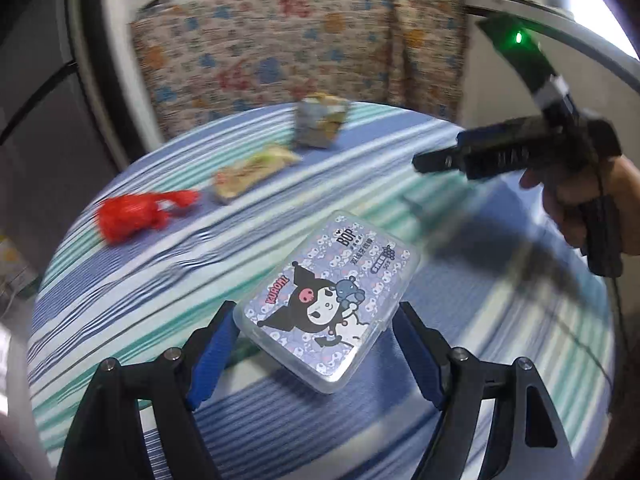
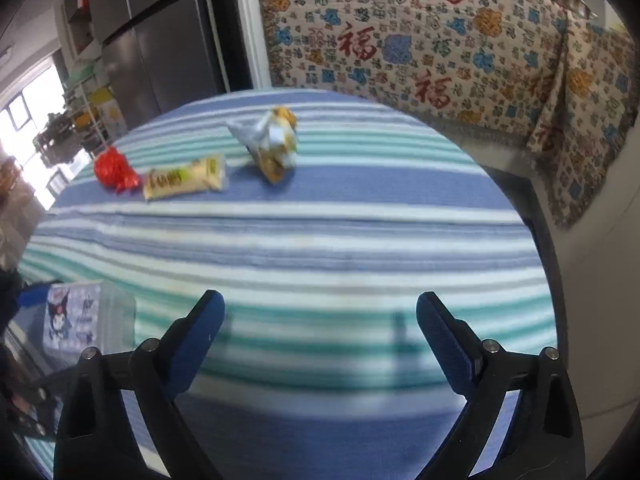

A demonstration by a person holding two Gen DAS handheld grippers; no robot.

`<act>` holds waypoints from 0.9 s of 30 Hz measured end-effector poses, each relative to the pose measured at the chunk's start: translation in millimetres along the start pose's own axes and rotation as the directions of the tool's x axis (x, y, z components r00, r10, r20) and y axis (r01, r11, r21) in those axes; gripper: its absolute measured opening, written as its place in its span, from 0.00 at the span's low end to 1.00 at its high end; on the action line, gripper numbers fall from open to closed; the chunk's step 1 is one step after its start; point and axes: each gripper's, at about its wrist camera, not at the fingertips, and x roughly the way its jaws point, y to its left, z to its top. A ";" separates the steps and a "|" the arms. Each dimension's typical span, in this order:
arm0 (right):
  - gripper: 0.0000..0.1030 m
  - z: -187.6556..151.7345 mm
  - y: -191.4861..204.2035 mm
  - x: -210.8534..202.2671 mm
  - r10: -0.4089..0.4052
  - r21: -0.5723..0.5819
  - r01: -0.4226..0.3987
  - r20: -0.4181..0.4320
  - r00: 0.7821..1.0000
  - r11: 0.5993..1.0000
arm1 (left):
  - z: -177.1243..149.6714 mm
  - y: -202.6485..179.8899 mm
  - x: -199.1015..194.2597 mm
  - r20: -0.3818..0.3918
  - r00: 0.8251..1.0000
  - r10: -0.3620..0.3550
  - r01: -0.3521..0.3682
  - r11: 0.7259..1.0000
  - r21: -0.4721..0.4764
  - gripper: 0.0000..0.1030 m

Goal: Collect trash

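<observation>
A clear plastic box with a cartoon lid (image 1: 332,300) sits between the blue pads of my left gripper (image 1: 316,320), which closes on its sides above the striped cloth. The box also shows at the lower left of the right wrist view (image 2: 76,316). My right gripper (image 2: 320,312) is open and empty over the cloth; it shows from the side in the left wrist view (image 1: 436,162). Trash lies far across the table: a crumpled red bag (image 2: 114,172), a yellow snack wrapper (image 2: 184,178) and a crumpled foil packet (image 2: 272,142).
The round table carries a blue, white and green striped cloth (image 2: 320,232). A patterned cloth (image 2: 440,40) hangs over a counter behind it. A grey fridge (image 2: 160,40) stands at the back left.
</observation>
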 end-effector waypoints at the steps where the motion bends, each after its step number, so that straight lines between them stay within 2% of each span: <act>1: 0.94 14.0 3.4 6.7 0.013 -0.013 -0.013 0.008 1.000 1.000 | 0.7 7.2 1.6 -0.006 1.000 0.009 -0.009 0.999 -0.042 0.78; 3: 0.89 43.0 12.1 24.2 0.026 -0.046 -0.026 0.019 0.999 0.999 | 1.2 20.8 5.8 -0.023 0.999 -0.025 0.023 0.994 -0.109 0.78; 6: 0.74 74.0 16.9 50.4 0.004 -0.052 -0.003 0.026 1.000 0.999 | 0.3 27.0 9.0 -0.055 0.996 -0.069 0.063 0.992 -0.109 0.78; 8: 0.19 81.2 14.4 64.0 0.042 -0.025 -0.042 -0.014 0.999 0.999 | -1.6 26.7 8.6 -0.066 0.994 -0.089 0.084 0.994 -0.074 0.78; 10: 0.16 78.3 11.9 59.5 0.042 -0.013 -0.042 -0.008 0.999 0.999 | -1.7 28.4 6.4 -0.071 0.992 -0.107 0.103 0.993 -0.053 0.78; 14: 0.16 45.3 11.7 21.4 0.063 -0.035 -0.063 0.000 0.998 0.997 | 1.2 31.8 -6.7 -0.048 0.983 -0.177 0.176 0.984 -0.037 0.78; 17: 0.16 5.2 18.4 -3.2 0.080 -0.040 -0.084 -0.074 0.994 0.996 | 3.2 33.2 -12.7 -0.035 0.977 -0.208 0.208 0.978 -0.016 0.78; 18: 0.16 -7.9 19.9 -9.5 0.084 -0.037 -0.088 -0.100 0.991 0.995 | 4.0 33.3 -13.7 -0.020 0.963 -0.269 0.268 0.963 -0.010 0.78; 22: 0.18 -60.7 24.9 -31.8 0.096 0.009 -0.096 -0.179 0.979 0.995 | 0.8 23.8 -16.4 -0.061 0.932 -0.357 0.360 0.930 0.069 0.78; 23: 0.20 -69.9 24.7 -37.7 0.100 0.023 -0.098 -0.175 0.980 0.995 | -0.1 20.1 -17.3 -0.064 0.932 -0.356 0.361 0.928 0.094 0.78; 24: 0.20 -75.4 24.3 -43.8 0.099 0.030 -0.095 -0.162 0.982 0.995 | -0.8 17.3 -18.5 -0.056 0.940 -0.337 0.341 0.933 0.112 0.78; 25: 0.29 -80.2 23.4 -50.4 0.085 0.032 -0.081 -0.151 0.985 0.996 | -1.1 15.4 -19.6 -0.044 0.949 -0.312 0.315 0.942 0.115 0.78; 26: 0.51 -83.6 21.1 -57.6 0.068 0.041 -0.063 -0.133 0.989 0.997 | -0.9 14.6 -20.2 -0.034 0.955 -0.296 0.298 0.949 0.103 0.78; 27: 0.64 -84.1 17.8 -63.7 0.062 0.056 -0.056 -0.108 0.992 0.997 | -0.1 15.2 -20.3 -0.024 0.956 -0.291 0.292 0.953 0.081 0.78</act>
